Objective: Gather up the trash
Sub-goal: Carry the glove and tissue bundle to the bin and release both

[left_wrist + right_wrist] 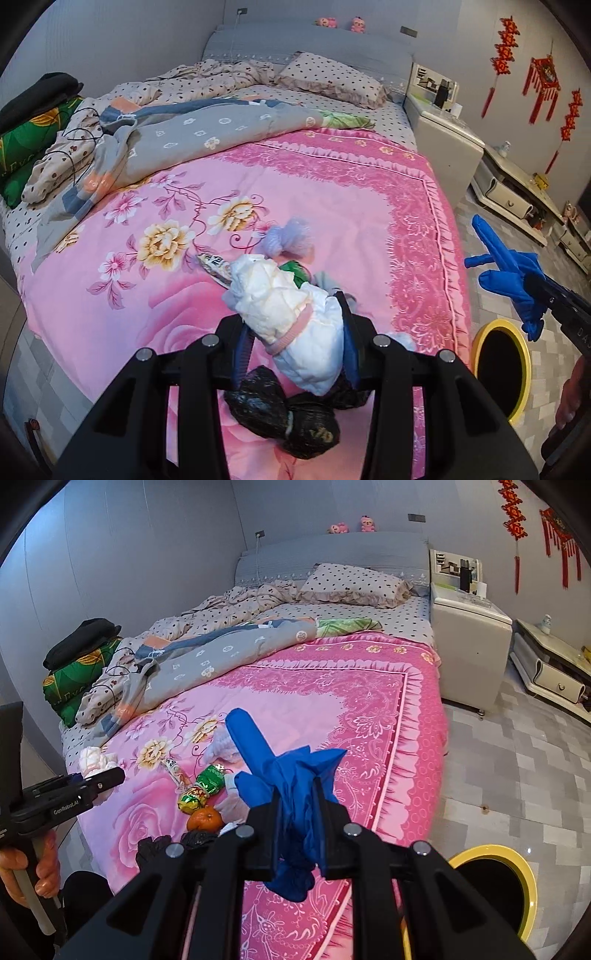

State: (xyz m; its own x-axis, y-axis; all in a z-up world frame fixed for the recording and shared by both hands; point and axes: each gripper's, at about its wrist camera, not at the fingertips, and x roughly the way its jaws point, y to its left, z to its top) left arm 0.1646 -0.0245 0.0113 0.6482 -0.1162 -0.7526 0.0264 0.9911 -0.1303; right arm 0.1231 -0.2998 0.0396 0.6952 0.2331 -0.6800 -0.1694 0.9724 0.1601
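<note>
My left gripper (295, 321) is shut on a rolled white diaper (291, 302) bound with pink tape, held over the pink bedspread (332, 184). The right wrist view shows that gripper (107, 775) at the far left with the diaper (92, 760) at its tip. My right gripper (299, 786) is shut on a crumpled blue glove (291, 768); it appears at the right edge of the left view (533, 286) with the glove (502, 266) above the floor. Left on the bed: black bags (280, 417), green wrappers (201, 788), a snack wrapper (175, 771), an orange (205, 819), pale fluff (286, 236).
A yellow-rimmed bin (480, 851) with a dark inside stands on the tiled floor by the bed's near right corner, also in the left view (496, 324). A white nightstand (469, 635) stands beside the headboard. Crumpled quilts and a dotted pillow (354, 583) cover the far bed.
</note>
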